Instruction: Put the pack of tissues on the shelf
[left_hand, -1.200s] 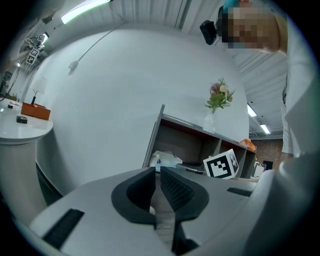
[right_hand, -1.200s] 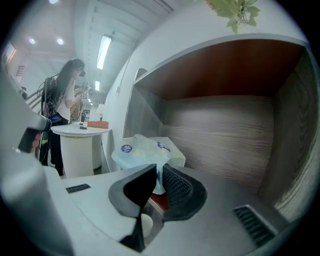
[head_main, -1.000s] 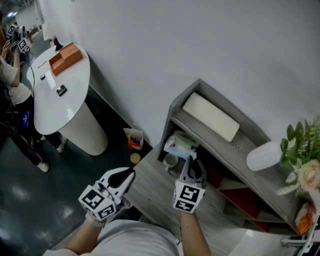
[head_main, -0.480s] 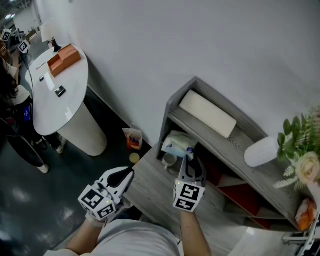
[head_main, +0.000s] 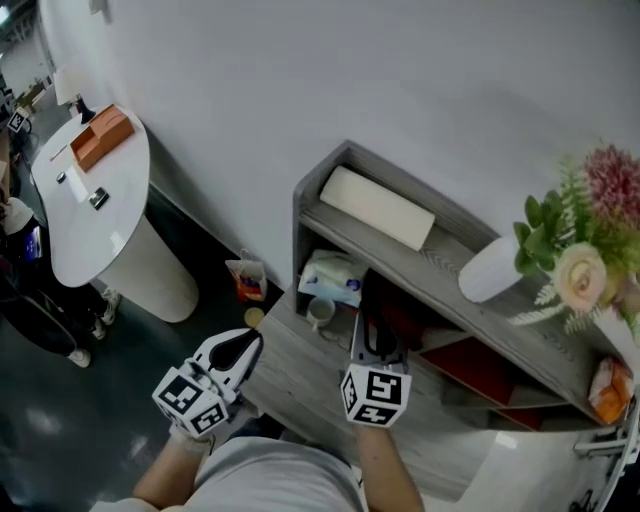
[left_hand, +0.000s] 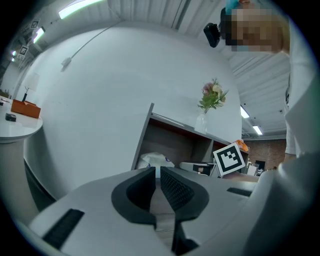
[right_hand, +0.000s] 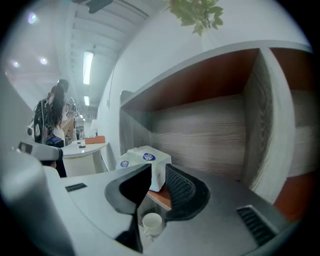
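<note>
tissue pack (head_main: 331, 277) in shelf (head_main: 299, 215), right gripper (head_main: 378, 323) level toward it

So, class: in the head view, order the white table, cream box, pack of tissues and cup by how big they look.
Largest to smallest:
white table
cream box
pack of tissues
cup

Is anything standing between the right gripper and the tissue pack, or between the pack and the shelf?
Nothing visible. The tissue pack already lies in the shelf, straight ahead of the right gripper, whose jaws are apart and empty. A cup sits lower, under that line.
</note>
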